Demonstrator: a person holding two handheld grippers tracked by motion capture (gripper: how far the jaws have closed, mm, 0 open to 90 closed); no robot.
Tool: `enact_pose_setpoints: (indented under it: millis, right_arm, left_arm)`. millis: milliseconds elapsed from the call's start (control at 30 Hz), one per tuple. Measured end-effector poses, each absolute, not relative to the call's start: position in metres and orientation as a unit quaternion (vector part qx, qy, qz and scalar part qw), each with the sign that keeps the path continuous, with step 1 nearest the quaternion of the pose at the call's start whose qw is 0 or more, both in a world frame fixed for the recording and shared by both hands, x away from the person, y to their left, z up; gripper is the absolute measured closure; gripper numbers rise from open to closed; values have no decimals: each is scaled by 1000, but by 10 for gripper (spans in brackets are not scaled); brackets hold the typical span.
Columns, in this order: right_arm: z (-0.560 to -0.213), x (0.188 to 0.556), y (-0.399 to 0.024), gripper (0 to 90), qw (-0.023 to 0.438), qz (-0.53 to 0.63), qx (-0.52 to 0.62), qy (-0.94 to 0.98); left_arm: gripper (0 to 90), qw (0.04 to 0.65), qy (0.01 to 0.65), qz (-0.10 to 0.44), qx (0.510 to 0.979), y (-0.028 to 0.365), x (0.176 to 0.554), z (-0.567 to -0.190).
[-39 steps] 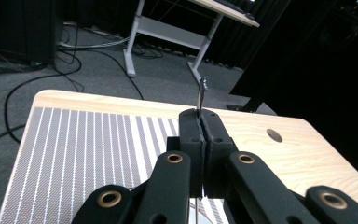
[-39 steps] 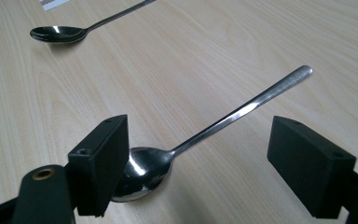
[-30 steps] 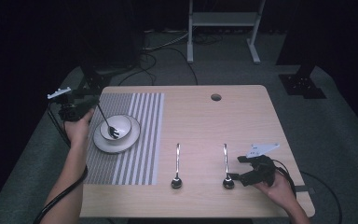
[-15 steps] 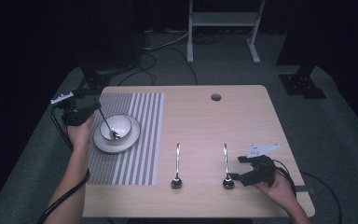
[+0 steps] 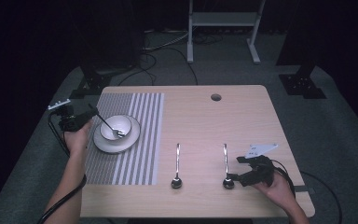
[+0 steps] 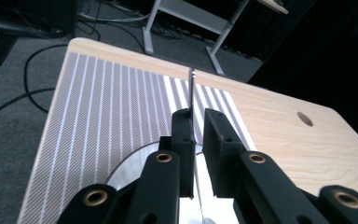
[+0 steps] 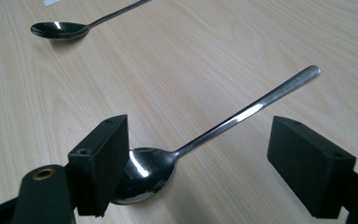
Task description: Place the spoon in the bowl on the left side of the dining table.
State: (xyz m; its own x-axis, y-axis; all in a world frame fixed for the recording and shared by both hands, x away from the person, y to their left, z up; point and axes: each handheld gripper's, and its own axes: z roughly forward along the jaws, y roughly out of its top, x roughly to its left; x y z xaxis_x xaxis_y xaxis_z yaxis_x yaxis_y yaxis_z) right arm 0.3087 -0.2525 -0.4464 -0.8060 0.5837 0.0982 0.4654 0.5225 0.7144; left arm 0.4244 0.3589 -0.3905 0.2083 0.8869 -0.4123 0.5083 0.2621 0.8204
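Left tool [image 5: 92,113] sits at the bench's [image 5: 261,121] left edge, jaws pinched on the handle of a spoon [image 5: 109,127] whose scoop end rests in the white bowl [image 5: 115,128]. That bowl is on a plate [image 5: 103,146] on the striped mat [image 5: 140,140]. Right tool [image 5: 233,170], near the front right corner, is spread wide around the bowl of another spoon [image 7: 191,144]; one jaw looks like it's touching it, hard to say. A third spoon [image 5: 177,165] lies just left of it.
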Motion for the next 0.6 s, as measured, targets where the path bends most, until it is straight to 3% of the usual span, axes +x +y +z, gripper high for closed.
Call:
enact_pose_setpoints:
  millis: [433, 600]
  right_arm:
    - [-446, 309, -252, 196, 77, 385, 301, 869]
    - [-446, 310, -252, 196, 78, 386, 301, 869]
  left_arm:
    - [775, 491, 603, 196, 597, 360, 422, -397]
    - [717, 494, 606, 189, 593, 361, 421, -399]
